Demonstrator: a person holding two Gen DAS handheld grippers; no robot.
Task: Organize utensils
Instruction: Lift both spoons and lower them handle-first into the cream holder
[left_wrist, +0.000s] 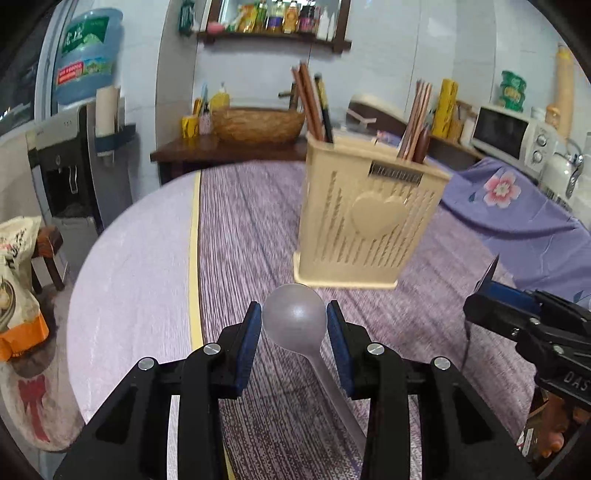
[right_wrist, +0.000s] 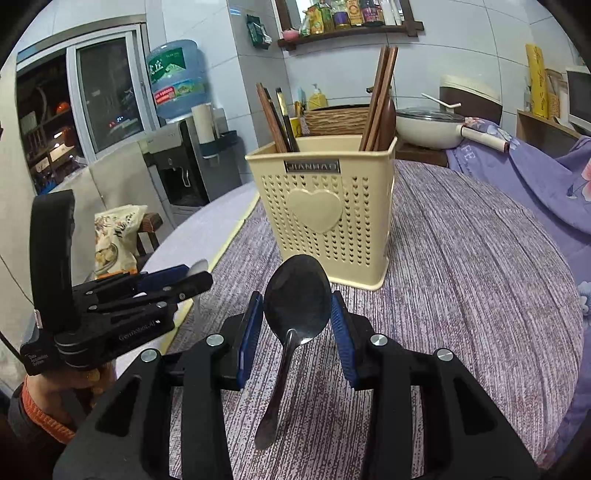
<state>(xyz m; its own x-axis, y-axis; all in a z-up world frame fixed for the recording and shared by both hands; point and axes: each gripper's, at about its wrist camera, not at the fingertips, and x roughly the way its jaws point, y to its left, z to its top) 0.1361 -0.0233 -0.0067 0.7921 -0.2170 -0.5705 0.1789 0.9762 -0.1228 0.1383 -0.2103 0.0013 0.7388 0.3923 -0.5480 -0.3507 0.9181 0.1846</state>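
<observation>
A beige perforated utensil holder (left_wrist: 365, 221) with a heart on its front stands on the table and holds several wooden chopsticks (left_wrist: 312, 105). It also shows in the right wrist view (right_wrist: 321, 210). My left gripper (left_wrist: 294, 321) is shut on the bowl of a translucent plastic spoon (left_wrist: 295, 319), held in front of the holder. My right gripper (right_wrist: 297, 314) is shut on the bowl of a metal spoon (right_wrist: 297, 295), handle hanging down, just short of the holder. The left gripper shows at the left of the right wrist view (right_wrist: 184, 277).
The round table (right_wrist: 461, 277) has a purple striped cloth. A purple flowered cloth (left_wrist: 517, 206) lies at the right. Behind are a wicker basket (left_wrist: 258, 123), a water dispenser (left_wrist: 70, 166), a microwave (left_wrist: 513, 134) and a white pot (right_wrist: 428, 127).
</observation>
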